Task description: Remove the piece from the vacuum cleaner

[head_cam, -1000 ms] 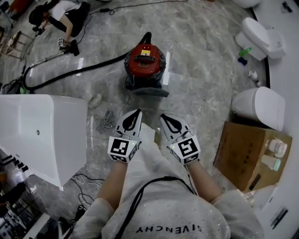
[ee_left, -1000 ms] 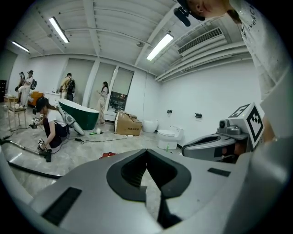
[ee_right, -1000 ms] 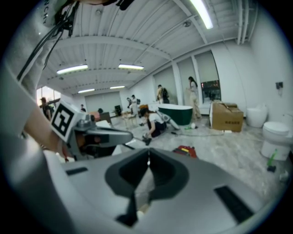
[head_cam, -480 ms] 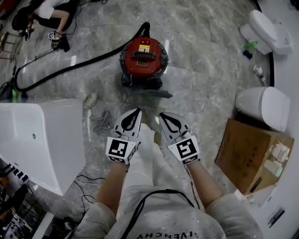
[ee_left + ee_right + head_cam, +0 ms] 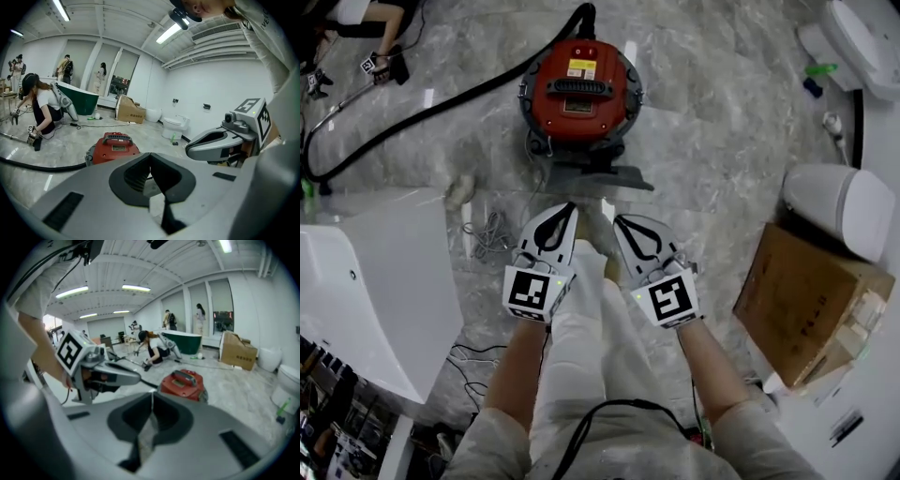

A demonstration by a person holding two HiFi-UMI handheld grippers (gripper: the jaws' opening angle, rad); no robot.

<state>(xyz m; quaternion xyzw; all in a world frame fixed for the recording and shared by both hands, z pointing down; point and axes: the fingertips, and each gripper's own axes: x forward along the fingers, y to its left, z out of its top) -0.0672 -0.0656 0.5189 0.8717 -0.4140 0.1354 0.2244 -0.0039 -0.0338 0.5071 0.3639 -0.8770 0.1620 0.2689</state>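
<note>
A red canister vacuum cleaner (image 5: 579,91) stands on the grey marble floor, with a black handle on its lid and a black hose (image 5: 422,118) running off to the left. It also shows in the left gripper view as the vacuum cleaner (image 5: 114,146) and in the right gripper view as the vacuum cleaner (image 5: 183,384). My left gripper (image 5: 565,213) and my right gripper (image 5: 620,223) are held side by side in front of me, short of the vacuum and pointing at it. Both have their jaws shut with nothing between them.
A white bathtub (image 5: 366,281) lies at the left. A cardboard box (image 5: 806,300) and a white toilet (image 5: 839,204) stand at the right. Loose cables (image 5: 487,234) and a rag (image 5: 457,192) lie on the floor left of the grippers. A person (image 5: 356,23) crouches by the hose end at far left.
The vacuum cleaner has grown larger and moved up in the head view as I came closer. Both grippers stay shut side by side.
</note>
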